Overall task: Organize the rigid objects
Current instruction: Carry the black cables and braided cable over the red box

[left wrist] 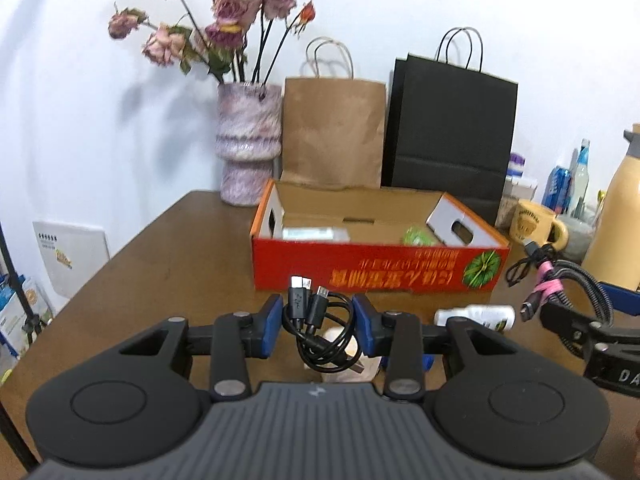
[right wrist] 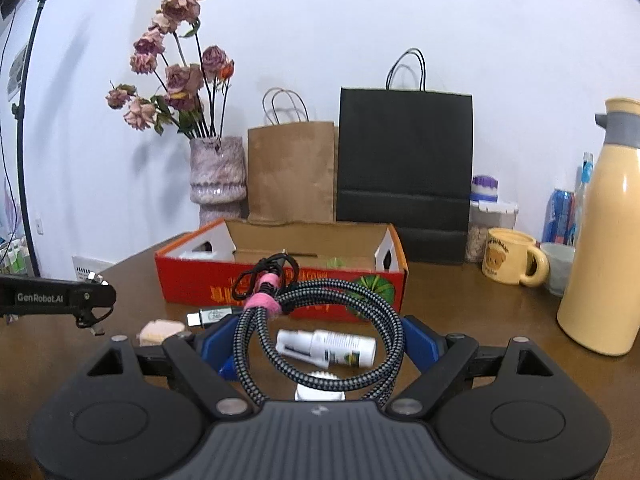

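My left gripper (left wrist: 318, 314) is shut on a coiled black USB cable (left wrist: 320, 340), whose plugs stick up between the blue pads. It hangs above the brown table (left wrist: 180, 264), just in front of the open red cardboard box (left wrist: 360, 276). My right gripper (right wrist: 320, 340) is shut on a braided grey cable coil (right wrist: 384, 320) bound with pink ties, its jaws standing wide across the coil. In the left wrist view the right gripper (left wrist: 580, 304) is at the far right. A white spray bottle (right wrist: 332, 350) lies on the table under the braided coil.
The box holds a pale packet (left wrist: 314, 234) and a green item (left wrist: 418, 236). Behind it stand a vase of dried roses (left wrist: 248, 140), a brown paper bag (left wrist: 332, 132) and a black bag (left wrist: 452, 132). A yellow mug (right wrist: 508, 256) and a cream jug (right wrist: 608, 232) stand at the right.
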`<state>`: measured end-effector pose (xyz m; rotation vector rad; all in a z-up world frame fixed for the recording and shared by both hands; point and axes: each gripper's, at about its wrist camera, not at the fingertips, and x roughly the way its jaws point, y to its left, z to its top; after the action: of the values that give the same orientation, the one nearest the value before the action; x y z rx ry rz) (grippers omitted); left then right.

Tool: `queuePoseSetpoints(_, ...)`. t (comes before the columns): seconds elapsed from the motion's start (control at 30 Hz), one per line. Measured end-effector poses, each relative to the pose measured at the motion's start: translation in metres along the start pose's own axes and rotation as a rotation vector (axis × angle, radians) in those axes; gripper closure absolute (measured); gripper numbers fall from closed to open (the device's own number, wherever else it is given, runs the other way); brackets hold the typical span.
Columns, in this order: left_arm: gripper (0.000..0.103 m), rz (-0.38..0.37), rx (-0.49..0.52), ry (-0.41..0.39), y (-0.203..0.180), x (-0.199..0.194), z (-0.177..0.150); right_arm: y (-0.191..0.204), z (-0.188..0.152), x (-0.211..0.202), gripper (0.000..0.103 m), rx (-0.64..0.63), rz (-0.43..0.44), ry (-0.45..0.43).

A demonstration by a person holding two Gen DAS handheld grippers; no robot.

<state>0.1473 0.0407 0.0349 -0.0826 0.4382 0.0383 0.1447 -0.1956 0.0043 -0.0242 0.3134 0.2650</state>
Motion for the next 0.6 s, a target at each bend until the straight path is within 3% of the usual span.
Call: queuePoseSetpoints(0.6,0.065,0.000,-0.062,-0.098,-0.010,0.022,0.061,0.003,0.052,0.034,0.017,0.007,-0.009,-0.079)
